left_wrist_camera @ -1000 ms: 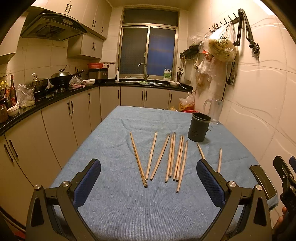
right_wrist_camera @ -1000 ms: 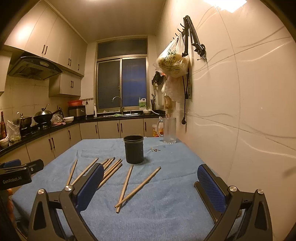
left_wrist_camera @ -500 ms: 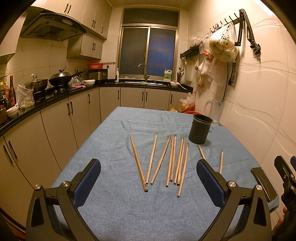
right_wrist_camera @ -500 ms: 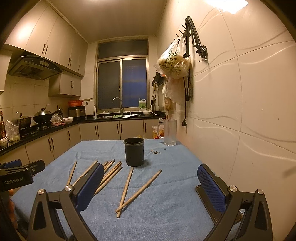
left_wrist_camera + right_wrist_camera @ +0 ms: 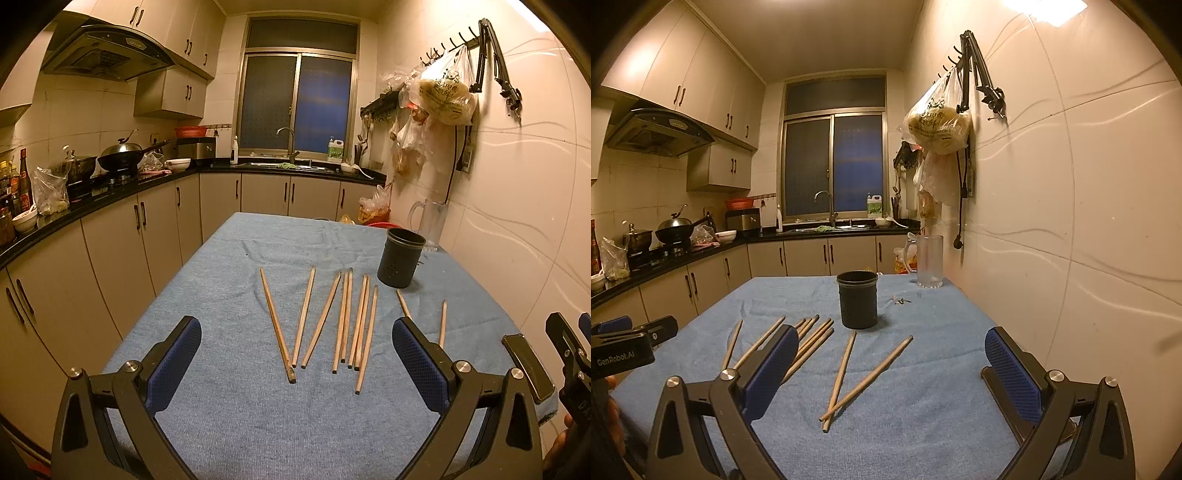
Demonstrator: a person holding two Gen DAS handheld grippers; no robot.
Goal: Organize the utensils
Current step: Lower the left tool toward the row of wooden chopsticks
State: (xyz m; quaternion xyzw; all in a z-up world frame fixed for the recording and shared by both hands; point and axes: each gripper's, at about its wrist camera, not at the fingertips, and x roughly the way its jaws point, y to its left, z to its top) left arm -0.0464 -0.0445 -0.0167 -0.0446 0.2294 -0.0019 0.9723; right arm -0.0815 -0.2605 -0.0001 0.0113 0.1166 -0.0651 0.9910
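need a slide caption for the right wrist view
Open right gripper hovers over a blue-clothed table, two crossed chopsticks ahead, black holder beyond.

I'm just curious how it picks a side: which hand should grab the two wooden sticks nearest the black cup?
Probably the right. Its open tongs point straight at the two crossed wooden chopsticks before the black cylindrical holder; the left tongs, also open, face the larger chopstick row.
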